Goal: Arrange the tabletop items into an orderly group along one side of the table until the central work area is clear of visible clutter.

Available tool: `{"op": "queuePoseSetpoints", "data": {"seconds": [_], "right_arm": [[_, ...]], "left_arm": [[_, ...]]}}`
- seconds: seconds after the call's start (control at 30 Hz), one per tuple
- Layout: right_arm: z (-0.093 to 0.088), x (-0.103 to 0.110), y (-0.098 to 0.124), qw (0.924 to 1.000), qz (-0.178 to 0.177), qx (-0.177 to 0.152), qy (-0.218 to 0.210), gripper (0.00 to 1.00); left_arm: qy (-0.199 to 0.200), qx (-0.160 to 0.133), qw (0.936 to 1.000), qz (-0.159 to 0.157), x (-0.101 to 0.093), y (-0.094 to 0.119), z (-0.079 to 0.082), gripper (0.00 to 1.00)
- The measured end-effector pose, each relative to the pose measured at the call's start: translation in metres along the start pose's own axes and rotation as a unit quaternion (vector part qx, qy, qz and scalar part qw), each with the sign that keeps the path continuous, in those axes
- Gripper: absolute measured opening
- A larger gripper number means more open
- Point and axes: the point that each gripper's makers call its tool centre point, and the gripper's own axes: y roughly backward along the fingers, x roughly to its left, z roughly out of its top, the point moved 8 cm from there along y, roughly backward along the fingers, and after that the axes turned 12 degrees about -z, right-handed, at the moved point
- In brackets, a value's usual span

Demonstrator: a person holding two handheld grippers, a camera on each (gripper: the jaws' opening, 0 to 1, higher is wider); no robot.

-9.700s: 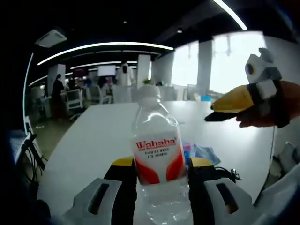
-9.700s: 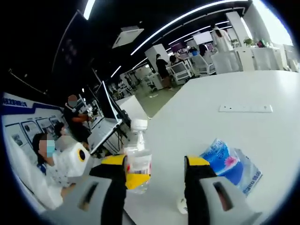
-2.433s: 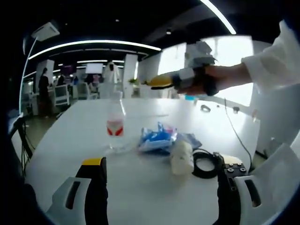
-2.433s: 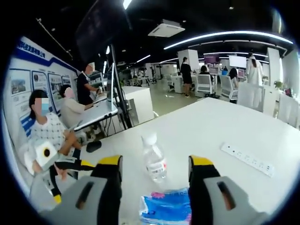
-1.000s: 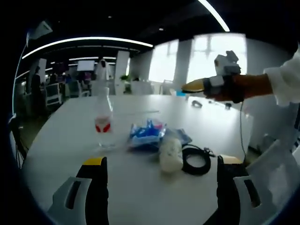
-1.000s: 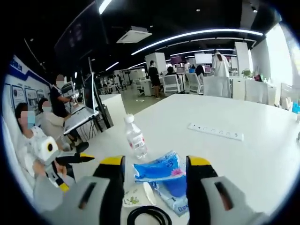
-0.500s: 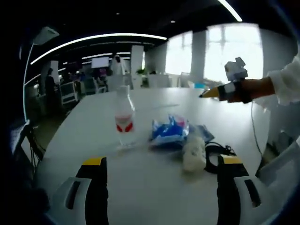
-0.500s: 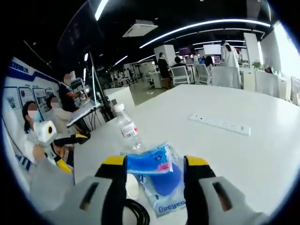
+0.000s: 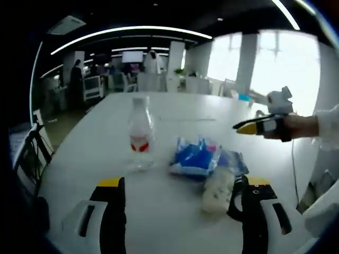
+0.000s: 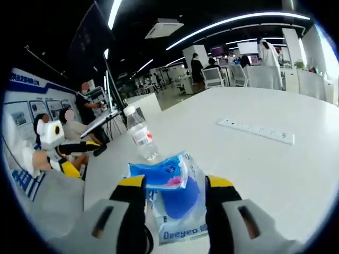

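Observation:
A clear water bottle (image 9: pixel 140 135) with a red label stands upright on the white table (image 9: pixel 74 159). Right of it lie blue tissue packs (image 9: pixel 198 156), a white roll (image 9: pixel 216 189) and a black cable coil (image 9: pixel 237 186). My left gripper (image 9: pixel 183 182) is open near the table's front, short of these items and holding nothing. My right gripper (image 10: pixel 176 182) is open low over the blue tissue packs (image 10: pixel 161 177), which show between its jaws; it also appears at the right (image 9: pixel 259 126). The bottle (image 10: pixel 139 136) stands just beyond. The left gripper (image 10: pixel 79 148) enters from the left.
A white power strip (image 10: pixel 259 131) lies farther out on the table (image 10: pixel 265 180). The black cable coil (image 10: pixel 149 238) sits by the right gripper's left jaw. People sit at desks off the table's edge, with office chairs and screens behind.
The bottle, held in my left gripper 9.7 s ago, now stands free on the table. My right gripper has dropped closer to the blue tissue packs. Both views have shifted with the hands.

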Motion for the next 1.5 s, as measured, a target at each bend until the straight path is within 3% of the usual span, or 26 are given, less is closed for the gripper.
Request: {"op": "queuePoseSetpoints", "data": {"seconds": [0.27, 0.43, 0.57, 0.77, 1.0, 1.07, 1.13, 1.23, 1.3, 1.37, 1.4, 1.47, 1.5], "right_arm": [[-0.005, -0.009, -0.011, 0.9998, 0.018, 0.011, -0.001, 0.39], [-0.011, -0.009, -0.015, 0.9998, 0.010, 0.019, -0.001, 0.35], [-0.013, -0.009, -0.022, 0.9996, 0.015, 0.026, -0.003, 0.35], [-0.007, -0.007, -0.029, 0.9995, 0.021, 0.022, 0.001, 0.34], [-0.004, -0.002, -0.042, 0.9981, 0.030, 0.034, 0.041, 0.29], [-0.005, -0.002, -0.046, 0.9977, 0.027, 0.043, 0.045, 0.26], [-0.006, -0.001, -0.049, 0.9970, 0.030, 0.052, 0.049, 0.25], [-0.012, 0.001, -0.055, 0.9907, 0.031, 0.073, 0.110, 0.21], [-0.015, 0.001, -0.058, 0.9888, 0.025, 0.081, 0.123, 0.14], [-0.018, 0.005, -0.059, 0.9885, 0.034, 0.079, 0.124, 0.03], [-0.018, 0.007, -0.060, 0.9881, 0.033, 0.076, 0.130, 0.04], [-0.019, 0.005, -0.059, 0.9828, 0.021, 0.077, 0.166, 0.02], [-0.019, 0.007, -0.058, 0.9836, 0.020, 0.078, 0.161, 0.01]], "left_arm": [[0.037, 0.019, 0.9990, 0.018, -0.016, -0.024, -0.002, 0.78], [0.123, 0.036, 0.9915, 0.023, -0.023, -0.036, -0.002, 0.62], [0.096, 0.028, 0.9944, 0.035, -0.027, -0.045, 0.004, 0.63], [0.125, 0.023, 0.9905, 0.052, -0.025, -0.054, 0.006, 0.61], [0.157, 0.037, 0.9842, 0.074, -0.025, -0.073, 0.002, 0.51], [0.179, 0.035, 0.9794, 0.088, -0.025, -0.076, 0.002, 0.46], [0.182, 0.031, 0.9787, 0.091, -0.025, -0.079, 0.002, 0.38], [0.192, 0.038, 0.9749, 0.106, -0.023, -0.083, -0.002, 0.35], [0.196, 0.041, 0.9725, 0.119, -0.023, -0.084, -0.006, 0.31], [0.200, 0.044, 0.9720, 0.115, -0.021, -0.086, -0.007, 0.17], [0.197, 0.045, 0.9727, 0.113, -0.020, -0.087, -0.007, 0.12], [0.181, 0.043, 0.9746, 0.125, -0.015, -0.088, -0.007, 0.12], [0.182, 0.045, 0.9746, 0.123, -0.014, -0.088, -0.007, 0.09]]}}
